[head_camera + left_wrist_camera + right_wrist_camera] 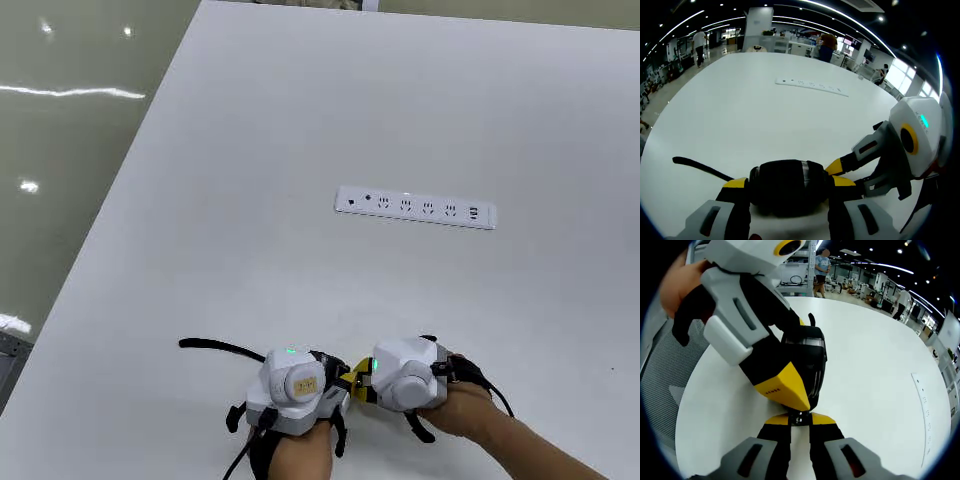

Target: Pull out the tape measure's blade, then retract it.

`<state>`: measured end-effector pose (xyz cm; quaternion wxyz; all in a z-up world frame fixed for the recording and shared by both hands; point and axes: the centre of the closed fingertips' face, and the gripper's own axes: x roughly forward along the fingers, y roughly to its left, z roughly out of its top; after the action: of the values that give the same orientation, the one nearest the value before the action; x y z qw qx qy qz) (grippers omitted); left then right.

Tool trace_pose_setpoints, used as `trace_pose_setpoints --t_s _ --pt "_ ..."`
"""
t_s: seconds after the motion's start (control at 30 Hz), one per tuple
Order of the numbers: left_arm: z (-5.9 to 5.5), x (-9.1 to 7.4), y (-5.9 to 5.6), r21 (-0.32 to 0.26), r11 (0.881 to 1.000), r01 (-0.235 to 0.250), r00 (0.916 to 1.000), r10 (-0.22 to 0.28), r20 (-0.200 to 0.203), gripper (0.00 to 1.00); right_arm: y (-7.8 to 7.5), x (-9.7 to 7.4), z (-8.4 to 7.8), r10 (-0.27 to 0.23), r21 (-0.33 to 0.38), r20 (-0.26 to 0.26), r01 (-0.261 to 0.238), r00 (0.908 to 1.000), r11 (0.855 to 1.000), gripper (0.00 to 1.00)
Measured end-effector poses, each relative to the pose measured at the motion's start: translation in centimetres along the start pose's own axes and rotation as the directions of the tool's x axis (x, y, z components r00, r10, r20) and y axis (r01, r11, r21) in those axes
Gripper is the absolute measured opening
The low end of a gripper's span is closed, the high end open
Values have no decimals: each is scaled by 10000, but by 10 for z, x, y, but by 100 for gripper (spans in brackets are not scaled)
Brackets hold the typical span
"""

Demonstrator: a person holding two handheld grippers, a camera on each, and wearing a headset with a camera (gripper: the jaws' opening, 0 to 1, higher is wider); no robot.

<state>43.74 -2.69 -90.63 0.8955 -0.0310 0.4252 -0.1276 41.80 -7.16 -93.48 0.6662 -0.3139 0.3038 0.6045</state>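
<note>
The black tape measure (787,186) sits on the white table between the yellow-tipped fingers of my left gripper (788,182), which is shut on its body. Its black wrist strap (695,165) trails off to the left on the tabletop. In the right gripper view the same case (807,357) lies just ahead of my right gripper (800,419), whose jaws are shut on the small blade tip at the case's mouth. No length of blade shows. In the head view the left gripper (335,385) and the right gripper (365,383) meet nose to nose near the table's front edge.
A white power strip (415,208) lies flat in the middle of the white table (300,150), well beyond the grippers. The table's left edge (110,210) drops to a shiny floor. A person's hand (465,405) holds the right gripper.
</note>
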Motion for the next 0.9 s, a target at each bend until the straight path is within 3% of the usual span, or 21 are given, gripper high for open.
trace_pose_setpoints --t_s 0.9 --pt "-1 1 1 20 10000 38 10000 -38 -16 60 0 3 3 -94 121 25 93 10000 9999 13"
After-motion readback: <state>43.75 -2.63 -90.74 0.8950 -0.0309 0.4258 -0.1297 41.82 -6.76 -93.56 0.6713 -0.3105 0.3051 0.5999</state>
